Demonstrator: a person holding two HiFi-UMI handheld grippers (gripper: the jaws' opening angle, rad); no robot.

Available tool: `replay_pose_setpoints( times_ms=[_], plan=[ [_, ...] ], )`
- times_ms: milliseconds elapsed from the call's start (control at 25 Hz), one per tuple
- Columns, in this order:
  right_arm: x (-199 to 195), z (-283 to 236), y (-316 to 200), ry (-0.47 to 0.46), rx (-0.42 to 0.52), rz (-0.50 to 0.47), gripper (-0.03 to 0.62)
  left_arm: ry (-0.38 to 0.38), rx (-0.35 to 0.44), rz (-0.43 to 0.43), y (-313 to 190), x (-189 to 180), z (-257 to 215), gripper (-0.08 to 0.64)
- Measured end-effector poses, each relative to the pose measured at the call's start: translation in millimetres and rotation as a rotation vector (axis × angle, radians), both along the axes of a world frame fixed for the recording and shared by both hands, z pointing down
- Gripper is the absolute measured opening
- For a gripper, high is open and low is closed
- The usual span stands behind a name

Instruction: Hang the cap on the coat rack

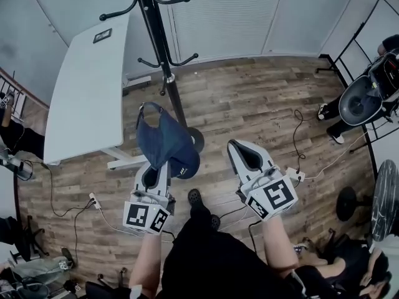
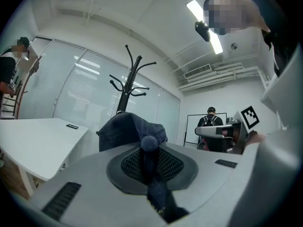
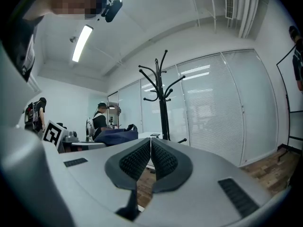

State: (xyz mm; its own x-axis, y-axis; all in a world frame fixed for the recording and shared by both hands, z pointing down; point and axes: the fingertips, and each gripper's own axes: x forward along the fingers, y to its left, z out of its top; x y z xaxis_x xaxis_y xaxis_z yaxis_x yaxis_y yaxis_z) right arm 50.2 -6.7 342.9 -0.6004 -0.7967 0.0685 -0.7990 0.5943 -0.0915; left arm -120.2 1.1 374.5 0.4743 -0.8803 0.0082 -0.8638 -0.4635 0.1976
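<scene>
left gripper [image 2: 150,148]: pinching blue cap [image 1: 163,139] by its edge | right gripper [image 3: 150,148]: pressed together, empty | coat rack [image 1: 161,48]: 12 o'clock from cap, near | nearer: left

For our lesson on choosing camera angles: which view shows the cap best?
The head view: it shows the whole navy cap, held by the left gripper, near the coat rack. The left gripper view shows only bunched fabric pinched between the jaws; the right gripper view shows a small part at left.
</scene>
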Motion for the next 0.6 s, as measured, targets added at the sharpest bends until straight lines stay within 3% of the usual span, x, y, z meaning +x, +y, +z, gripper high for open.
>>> replay_pose_setpoints(
  times_ms=[280,600],
  plan=[
    [-17,-18,-51,0.02,0.027,-0.006,0.031,-0.01,-0.04,0.052,-31,-4,22,0.04],
    [-35,3,-74,0.039,-0.005,0.009,0.031,-0.005,-0.069,0.098,-62,-7,50,0.04]
  ],
)
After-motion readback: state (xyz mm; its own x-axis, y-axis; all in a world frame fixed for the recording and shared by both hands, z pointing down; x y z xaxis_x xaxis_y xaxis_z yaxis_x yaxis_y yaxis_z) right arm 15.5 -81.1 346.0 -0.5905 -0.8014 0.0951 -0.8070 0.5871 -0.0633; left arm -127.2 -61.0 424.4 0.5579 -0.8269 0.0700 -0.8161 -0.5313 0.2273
